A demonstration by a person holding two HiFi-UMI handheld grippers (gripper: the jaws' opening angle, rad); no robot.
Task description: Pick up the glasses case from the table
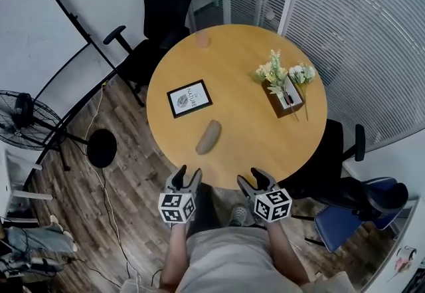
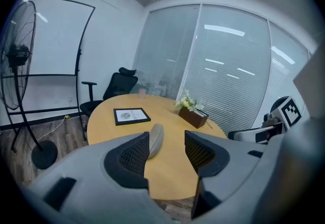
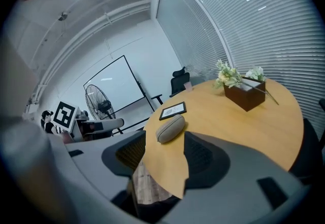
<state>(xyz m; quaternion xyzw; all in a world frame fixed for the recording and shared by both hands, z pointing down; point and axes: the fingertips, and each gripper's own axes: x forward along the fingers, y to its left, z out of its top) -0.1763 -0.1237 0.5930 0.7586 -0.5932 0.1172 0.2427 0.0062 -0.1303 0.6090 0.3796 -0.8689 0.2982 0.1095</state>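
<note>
Head view: round wooden bench, centre frame. The glasses case, a grey-beige rounded oblong, lies flat and slantwise on the bench's lower-left part, near the edge closest to the person, untouched. A framed print sits just above it and a flower box to the upper right, well apart. The left gripper and right gripper are at lower centre, both just short of the bench edge, with the case nearer the left one. Left gripper view: jaws stand apart with nothing held. The glasses case shows in the gap beside the left-hand jaw, farther out on the bench and not between the pads. An office chair and a fan stand at left. Right gripper view: jaws likewise apart and empty, with the glasses case above the gap, beyond the bench edge. Hazards, as judged: the case looks smooth and domed, so a pinch near one end or high on the curve could squeeze it out. A low approach could strike the bench rim. A push along the top could slide the case toward the near edge and the floor.
</note>
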